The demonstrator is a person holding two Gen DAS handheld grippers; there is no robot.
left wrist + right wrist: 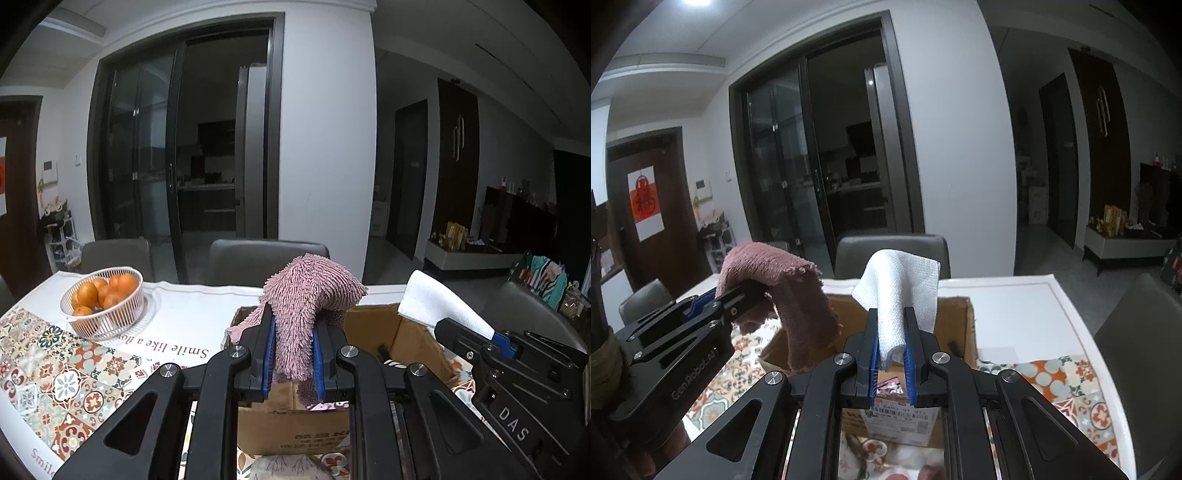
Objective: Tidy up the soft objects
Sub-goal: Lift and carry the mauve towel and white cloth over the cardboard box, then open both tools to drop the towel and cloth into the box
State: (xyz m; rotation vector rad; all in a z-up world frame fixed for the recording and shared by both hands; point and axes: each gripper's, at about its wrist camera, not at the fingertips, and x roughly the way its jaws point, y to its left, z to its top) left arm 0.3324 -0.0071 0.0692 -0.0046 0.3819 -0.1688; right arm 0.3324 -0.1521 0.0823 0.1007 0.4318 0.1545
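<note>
My left gripper is shut on a shaggy pink cloth and holds it above an open cardboard box. The cloth drapes over the fingers. My right gripper is shut on a white cloth and holds it over the same box. Each gripper shows in the other's view: the right one with its white cloth at the right, the left one with the pink cloth at the left. What lies in the box is mostly hidden.
A white wire basket of oranges stands on the patterned tablecloth to the left of the box. Grey chairs stand along the table's far side, and one at the right.
</note>
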